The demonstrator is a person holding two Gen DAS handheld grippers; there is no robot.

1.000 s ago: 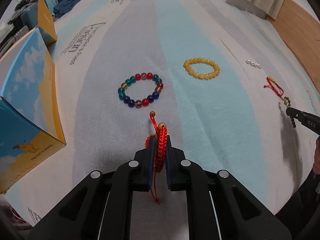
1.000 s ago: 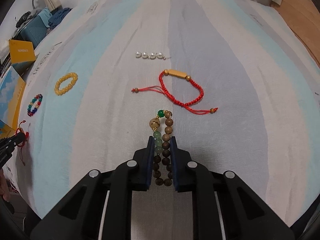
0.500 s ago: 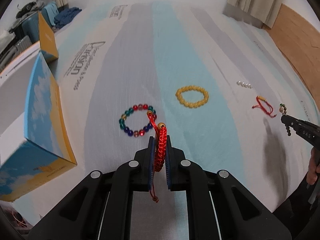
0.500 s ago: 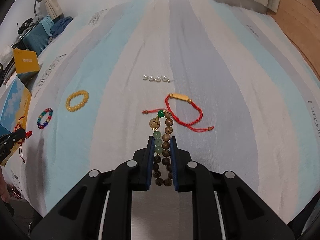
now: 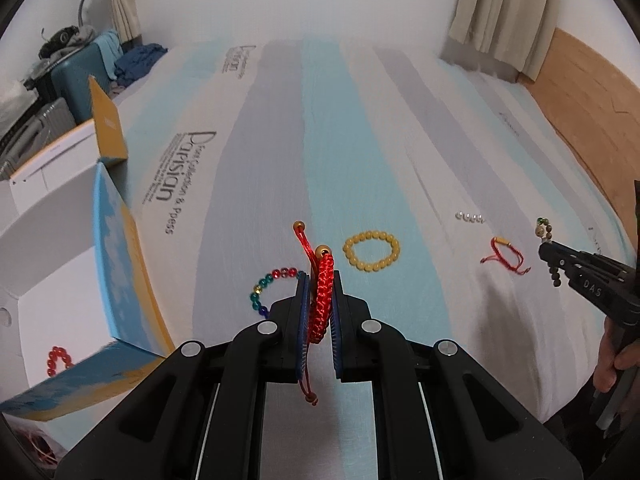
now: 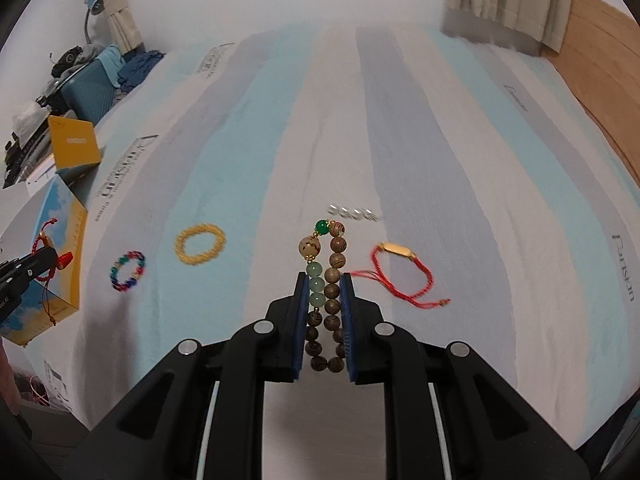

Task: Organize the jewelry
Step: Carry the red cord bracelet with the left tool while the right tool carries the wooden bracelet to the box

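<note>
My left gripper [image 5: 319,280] is shut on a red braided bracelet [image 5: 322,296] and holds it above the striped bed cover. My right gripper [image 6: 323,280] is shut on a brown wooden bead bracelet [image 6: 335,280] with green beads, also lifted. On the cover lie a multicolour bead bracelet [image 5: 268,284], a yellow bead bracelet [image 5: 372,255], a row of pearls [image 5: 470,217] and a red cord bracelet with a gold bar [image 5: 505,254]. An open blue and yellow box [image 5: 116,264] stands at the left, with a red bead bracelet [image 5: 57,360] inside.
The bed cover [image 5: 280,140] stretches far ahead. A teal suitcase [image 5: 76,76] with clothes stands beyond the bed's left side. Curtains [image 5: 504,8] and a wooden headboard [image 5: 592,92] are at the right. The right gripper shows in the left wrist view [image 5: 548,250].
Both grippers have risen and pulled back from the cover with their bracelets. The left one has moved closer to the open box, whose inside now shows.
</note>
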